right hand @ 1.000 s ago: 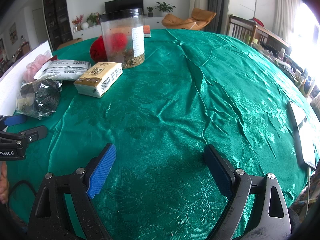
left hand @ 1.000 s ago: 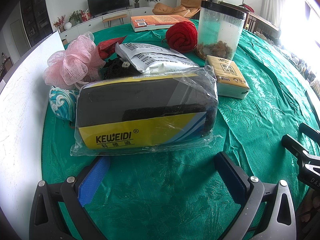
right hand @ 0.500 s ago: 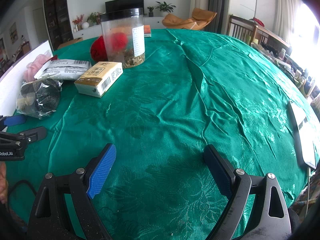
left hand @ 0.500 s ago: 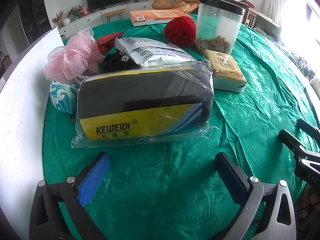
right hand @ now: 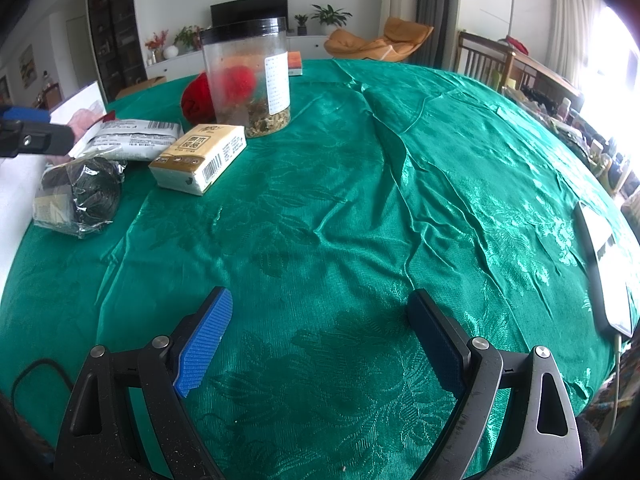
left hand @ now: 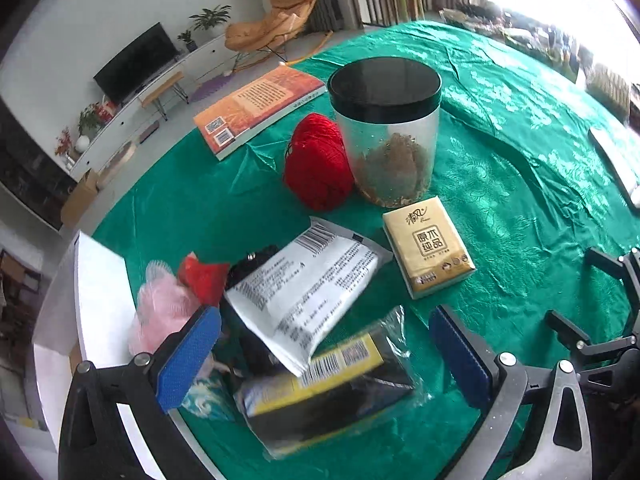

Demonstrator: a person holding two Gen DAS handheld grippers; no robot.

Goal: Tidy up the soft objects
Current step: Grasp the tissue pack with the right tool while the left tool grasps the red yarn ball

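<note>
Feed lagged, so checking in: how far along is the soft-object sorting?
Nothing looks sorted yet. The pink bath pouf, white pouch and bagged sponge pack lie piled together; the red yarn and tissue pack sit apart. The left gripper hangs open above the pile; the right gripper is open, empty.

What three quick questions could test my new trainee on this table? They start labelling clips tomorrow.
1. True or false: the left claw grips the white pouch.
2. What sits directly beside the red yarn ball: A) clear jar B) tissue pack C) orange book?
3. What lies under the right claw?

Key: 1. False, it is open above the pile. 2. A. 3. Only bare green tablecloth.
</note>
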